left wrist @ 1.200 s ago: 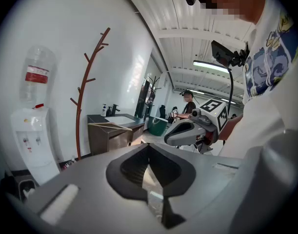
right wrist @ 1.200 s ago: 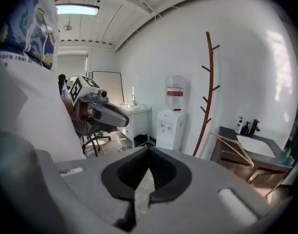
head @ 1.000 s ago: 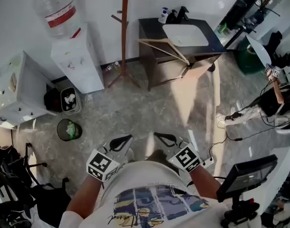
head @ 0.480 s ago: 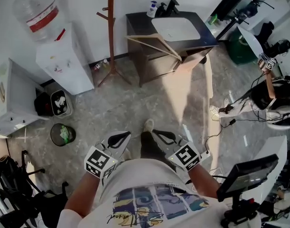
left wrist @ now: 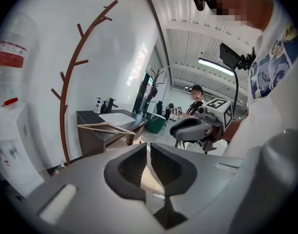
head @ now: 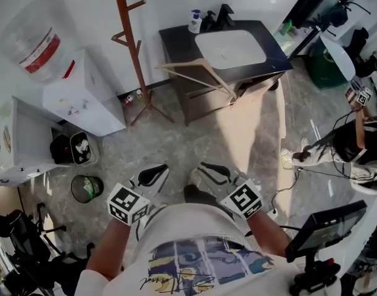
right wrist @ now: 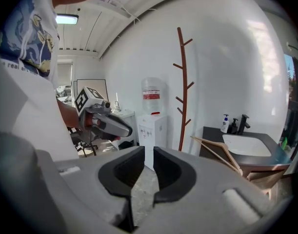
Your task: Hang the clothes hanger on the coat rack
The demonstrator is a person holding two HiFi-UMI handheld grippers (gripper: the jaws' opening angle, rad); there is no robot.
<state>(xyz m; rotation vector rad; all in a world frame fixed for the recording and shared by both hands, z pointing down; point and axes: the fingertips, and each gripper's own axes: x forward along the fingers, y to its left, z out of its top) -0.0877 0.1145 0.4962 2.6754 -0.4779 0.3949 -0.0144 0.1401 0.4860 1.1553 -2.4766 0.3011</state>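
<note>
A pale wooden clothes hanger [head: 197, 78] leans against the front of the dark sink cabinet [head: 237, 63]. It also shows in the left gripper view as the hanger [left wrist: 102, 128] and in the right gripper view as the hanger [right wrist: 222, 152]. The brown branched coat rack [head: 129, 48] stands left of the cabinet against the white wall. My left gripper [head: 156, 170] and right gripper [head: 207, 168] are held side by side near my waist, far from both. The left gripper's [left wrist: 149, 147] jaws are opening, with a thin slit and nothing between them. The right gripper [right wrist: 149, 152] shows a narrow empty gap.
A white water dispenser [head: 83, 91] stands left of the rack, with a black bin [head: 80, 148] and a round green-lined bin [head: 88, 187] in front of it. A monitor on a stand [head: 327, 224], cables and a seated person [head: 361, 134] are at the right.
I have walked forward across the floor with both grippers carried along. The coat rack, cabinet and hanger now look nearer, and the rack has slid left in the head view.
</note>
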